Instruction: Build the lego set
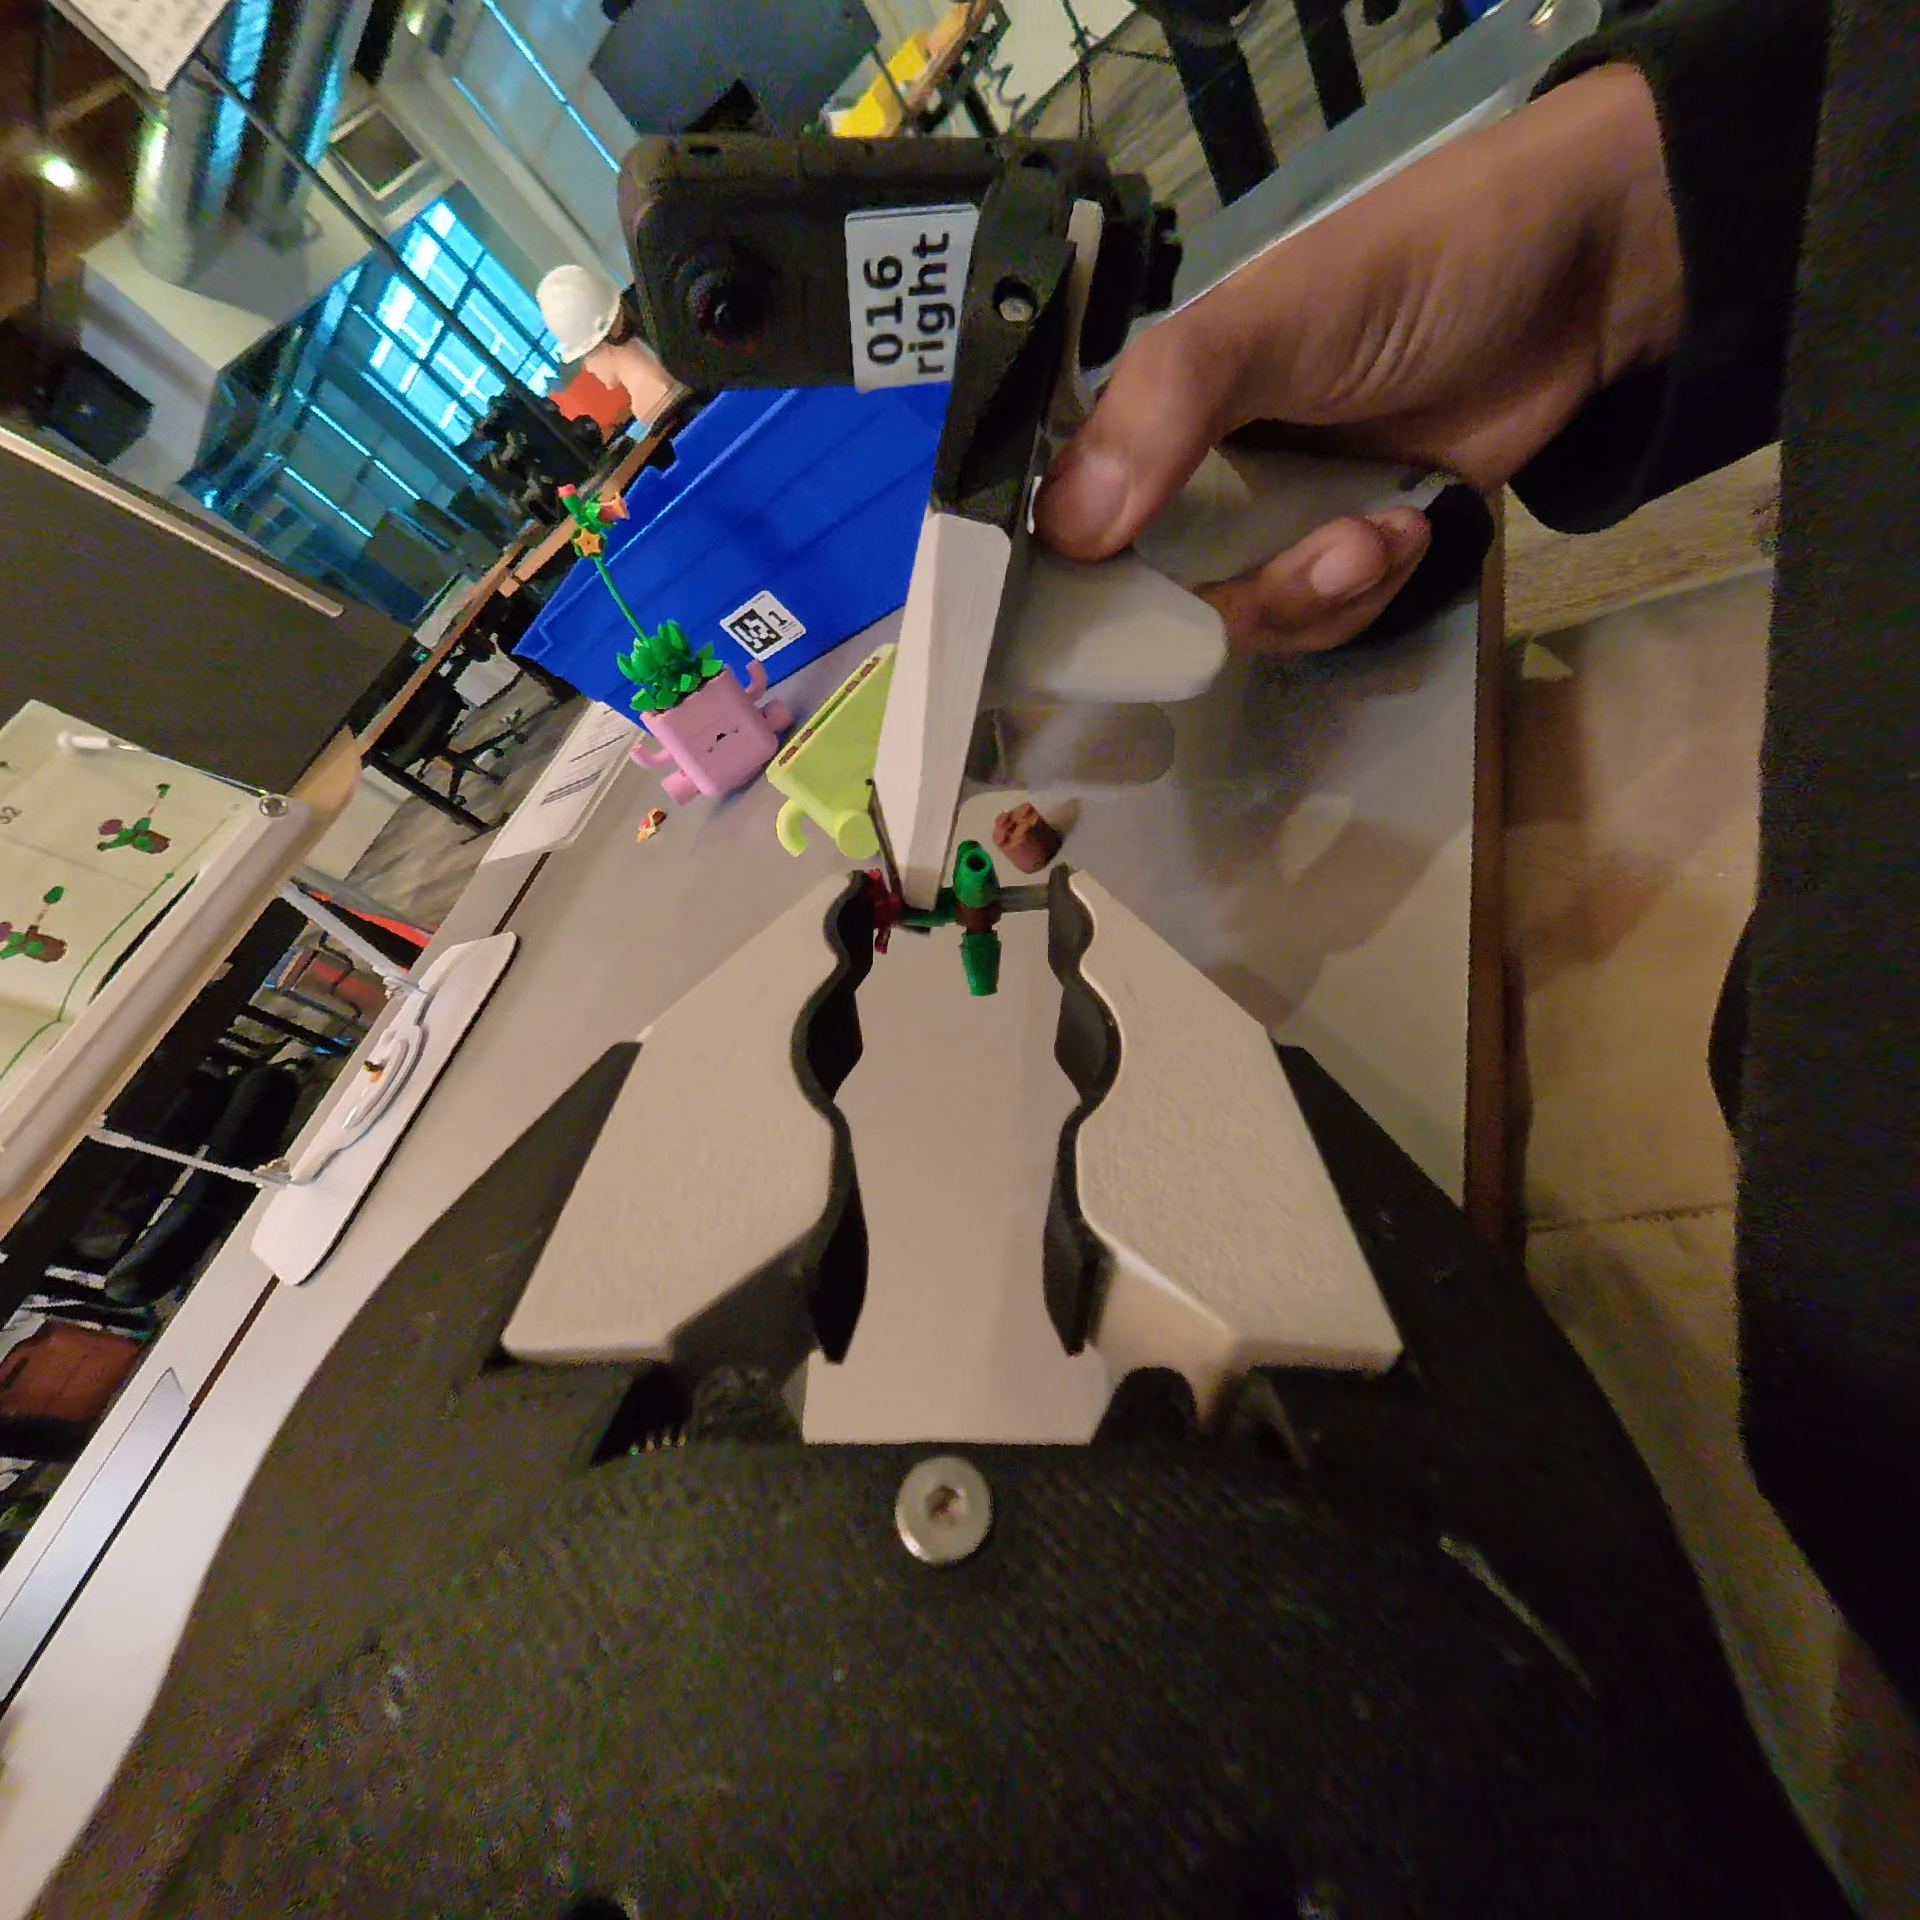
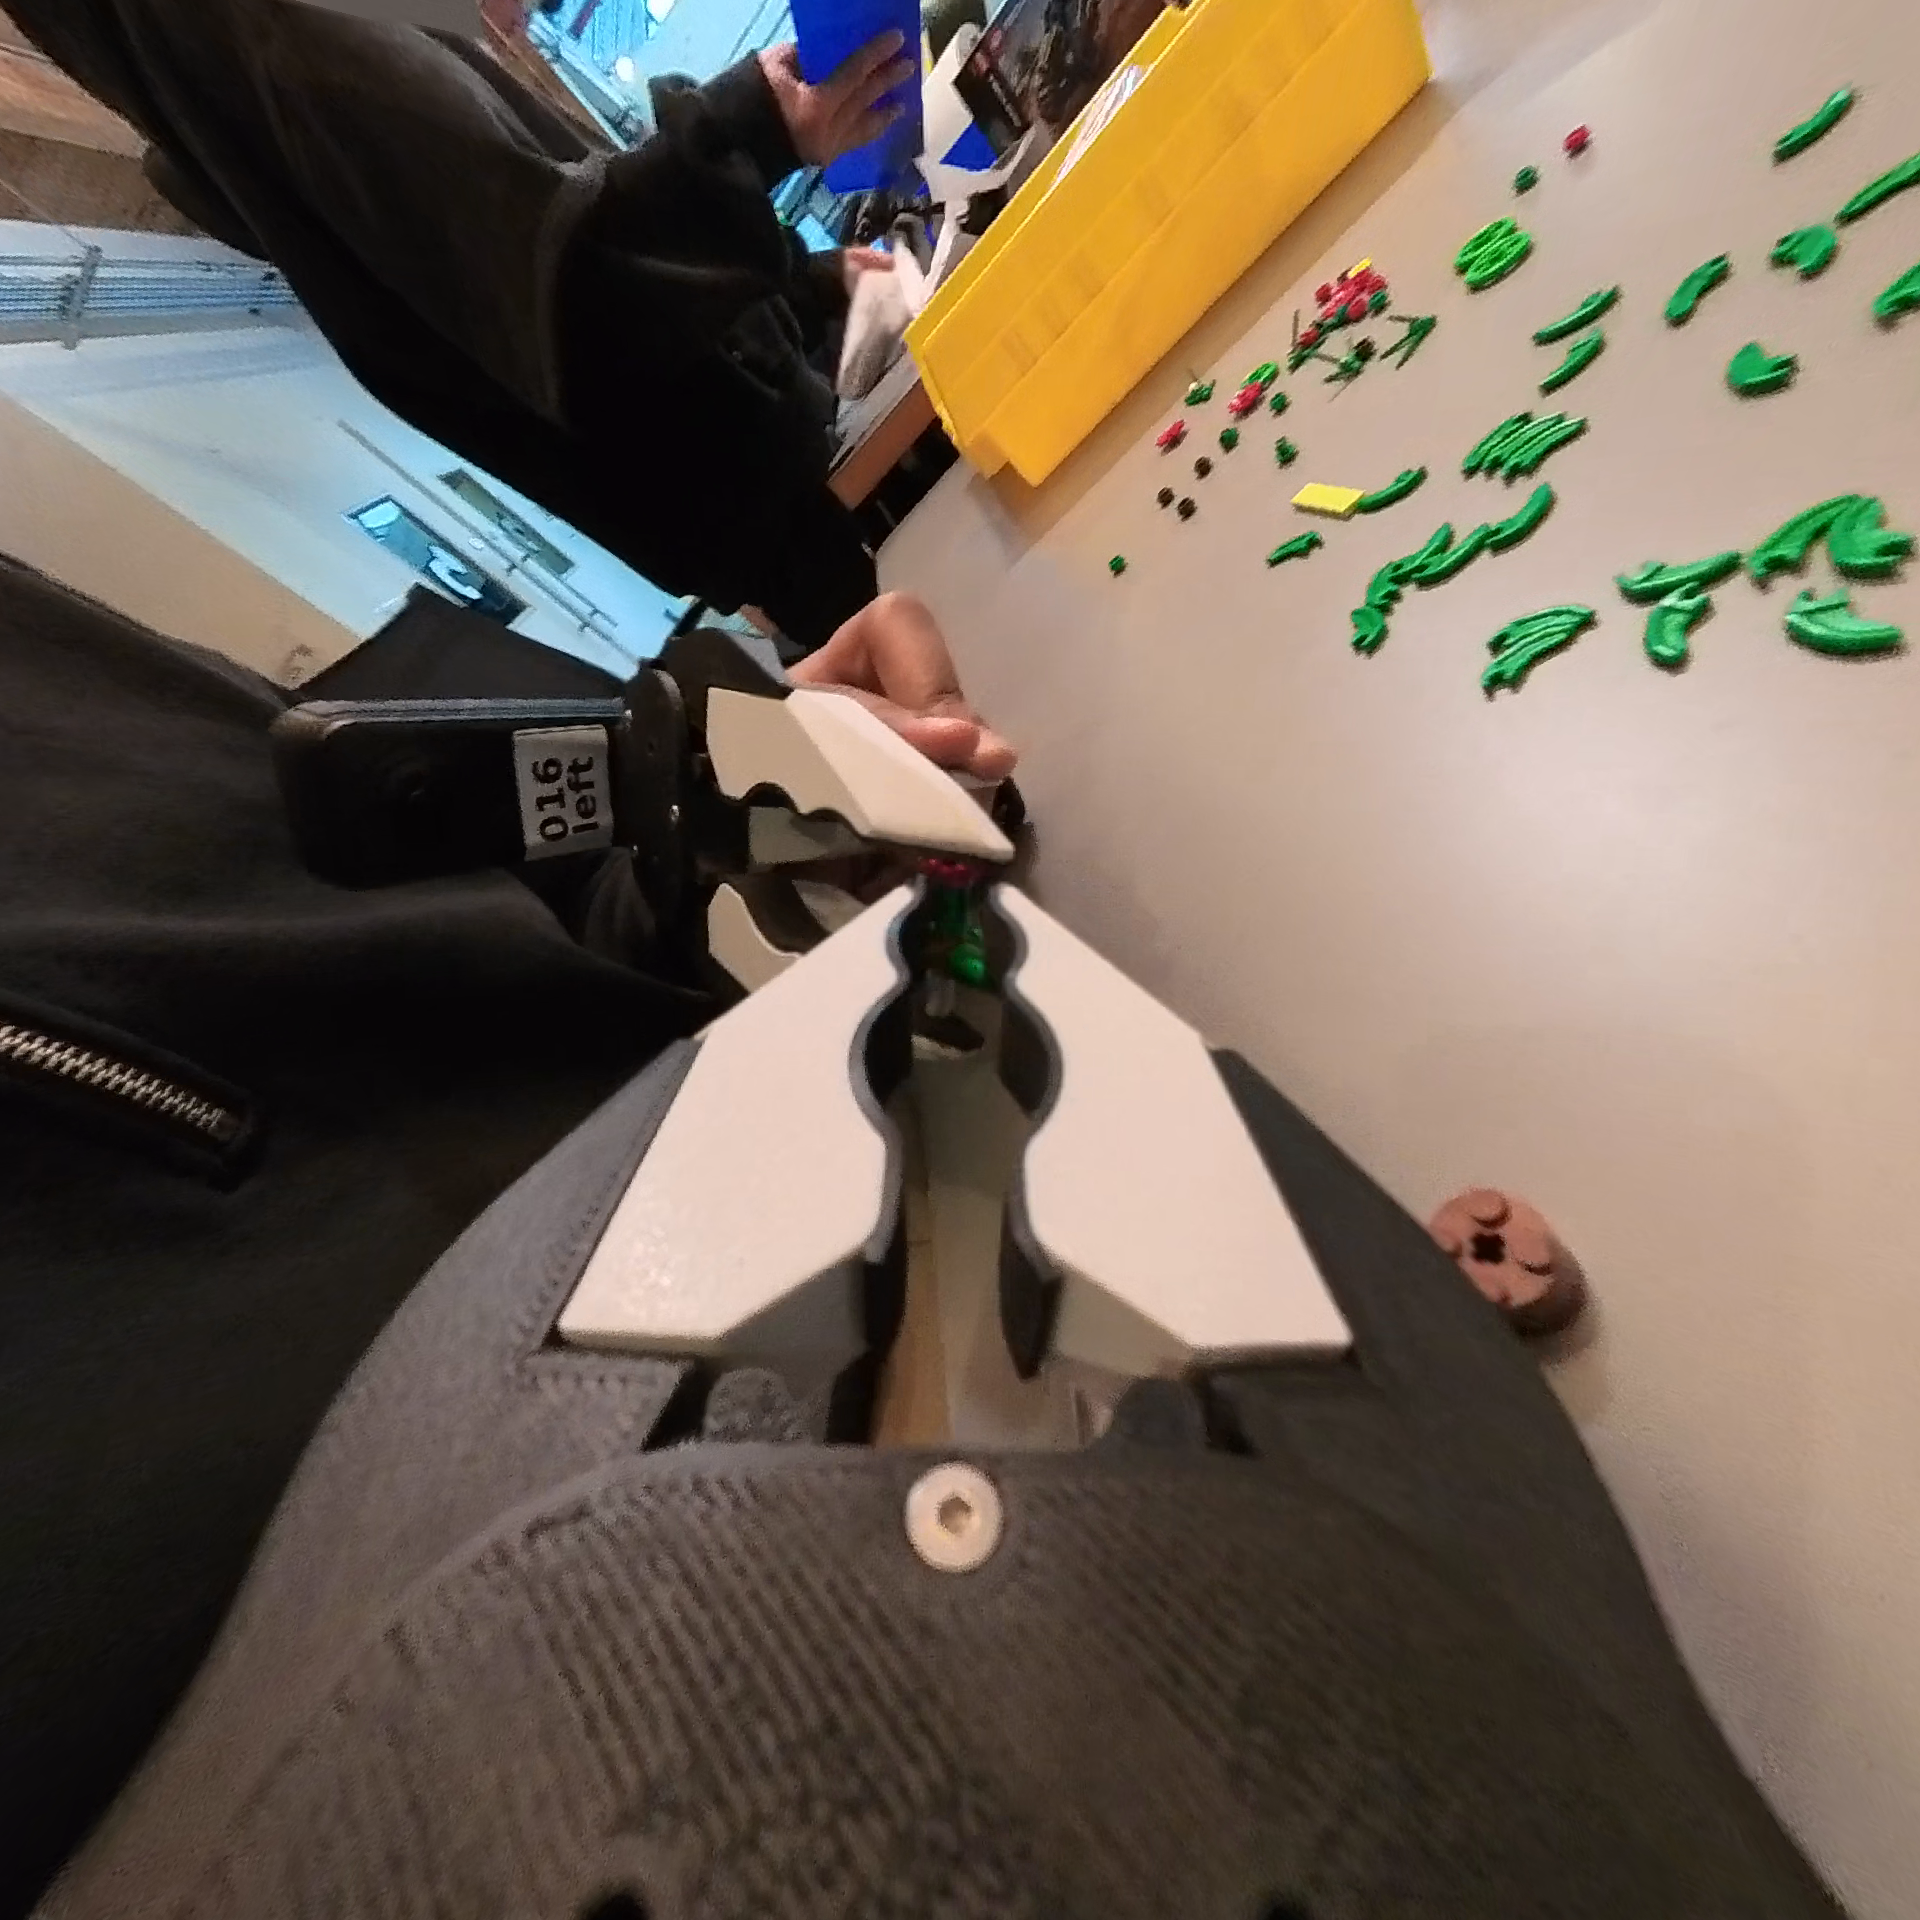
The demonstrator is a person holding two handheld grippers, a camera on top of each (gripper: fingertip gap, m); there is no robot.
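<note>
A small sprig (image 1: 977,914) of green, brown and dark red Lego parts on a grey bar is held above the table. My left gripper (image 1: 961,899) is shut on it, and the sprig spans the gap between the fingertips. My right gripper (image 1: 914,883) comes down from above, and its tips meet the sprig's dark red end. In the right wrist view my right gripper (image 2: 954,899) is nearly closed around the green and red parts (image 2: 951,930), with my left gripper (image 2: 925,883) coming in from the left.
A brown round piece (image 1: 1027,836) lies on the table just behind the grippers and shows again in the right wrist view (image 2: 1507,1273). A pink pot with a plant (image 1: 707,727), a lime part (image 1: 836,758) and a blue bin (image 1: 769,509) stand behind. Green leaves (image 2: 1507,447) and a yellow bin (image 2: 1164,229) lie far right. My two grippers' fingertips are within a few centimetres of each other.
</note>
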